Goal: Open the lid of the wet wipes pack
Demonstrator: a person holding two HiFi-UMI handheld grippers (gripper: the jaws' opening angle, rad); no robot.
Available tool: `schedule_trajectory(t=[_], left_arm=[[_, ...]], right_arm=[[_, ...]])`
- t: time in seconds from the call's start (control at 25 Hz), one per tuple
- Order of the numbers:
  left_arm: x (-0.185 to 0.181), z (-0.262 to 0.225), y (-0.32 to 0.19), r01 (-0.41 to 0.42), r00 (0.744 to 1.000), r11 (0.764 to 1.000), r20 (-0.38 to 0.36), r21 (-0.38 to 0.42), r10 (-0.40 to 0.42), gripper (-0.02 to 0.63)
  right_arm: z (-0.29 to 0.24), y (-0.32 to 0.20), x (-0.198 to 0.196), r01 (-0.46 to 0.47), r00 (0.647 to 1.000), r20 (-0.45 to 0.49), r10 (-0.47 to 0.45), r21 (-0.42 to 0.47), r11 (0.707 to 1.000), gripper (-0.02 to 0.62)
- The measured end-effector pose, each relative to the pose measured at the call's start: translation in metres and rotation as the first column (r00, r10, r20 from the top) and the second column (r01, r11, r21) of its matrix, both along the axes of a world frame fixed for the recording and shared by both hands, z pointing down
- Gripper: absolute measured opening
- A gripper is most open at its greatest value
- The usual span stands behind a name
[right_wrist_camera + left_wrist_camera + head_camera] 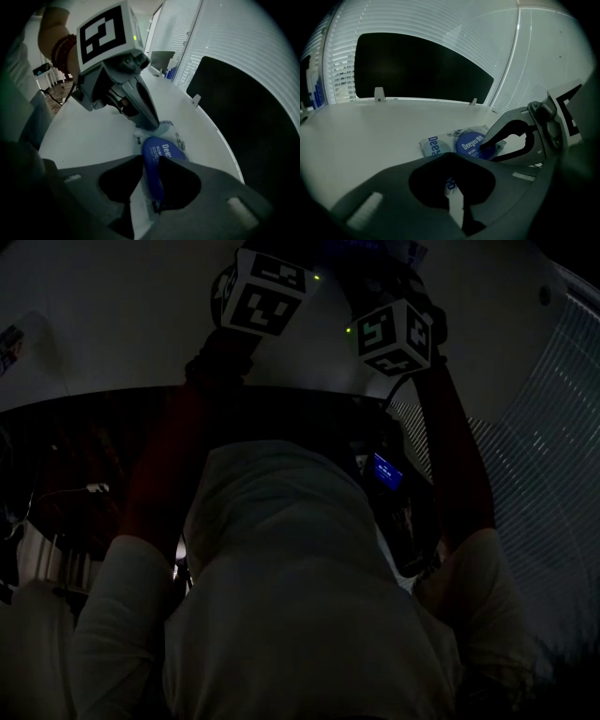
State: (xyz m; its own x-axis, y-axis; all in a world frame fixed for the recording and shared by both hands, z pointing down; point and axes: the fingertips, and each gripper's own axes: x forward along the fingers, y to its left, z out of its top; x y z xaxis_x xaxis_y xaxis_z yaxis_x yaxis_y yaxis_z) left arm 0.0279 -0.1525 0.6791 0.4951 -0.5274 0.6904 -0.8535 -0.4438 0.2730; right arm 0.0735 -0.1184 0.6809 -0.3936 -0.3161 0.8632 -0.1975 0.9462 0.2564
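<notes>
On the white worktop [370, 131] the wet wipes pack [433, 146] lies flat, the left gripper [454, 206] anchoring it with jaws apparently closed on its end, while the right gripper [152, 187] has its jaws pinched on the blue lid [157, 154] to lift it.

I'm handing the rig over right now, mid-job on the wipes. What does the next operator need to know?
Left tongs: shut on one end of the pack, pinning it to the table.
Right tongs: shut on the edge of the blue lid.
Done: both grips are set. The lid looks partly tilted up, though the dim light makes this uncertain.
Left: swing the lid fully open with the right tongs while the left holds the pack down.
</notes>
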Motion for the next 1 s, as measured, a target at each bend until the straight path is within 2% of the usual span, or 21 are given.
schedule_trajectory(t=[0.16,0.36,0.56,0.68,1.0], left_arm=[[0.002,-0.004,-0.003,-0.002,1.0,1.0,0.01,0.024,0.002,0.003],[0.006,-0.01,-0.012,0.003,1.0,0.999,-0.013,0.041,-0.002,0.003],[0.003,0.009,0.002,-0.068,0.995,0.997,0.072,-0.044,0.071,0.003],[0.004,0.009,0.002,-0.102,0.991,0.992,0.074,-0.076,0.108,0.003],[0.006,0.011,0.003,-0.15,0.983,0.985,0.096,-0.091,0.158,0.003]], right_arm=[[0.0,0.0,0.001,0.022,1.0,-0.01,-0.022,0.028,0.999,0.101],[0.002,-0.002,0.0,0.055,0.997,-0.051,-0.052,0.071,0.996,0.101],[0.008,-0.002,0.006,0.07,0.993,-0.103,-0.064,0.064,0.995,0.094],[0.005,-0.002,0.003,0.062,0.995,-0.086,-0.057,0.055,0.997,0.086],[-0.01,-0.006,-0.001,0.026,0.999,-0.038,-0.024,0.072,0.997,0.072]])
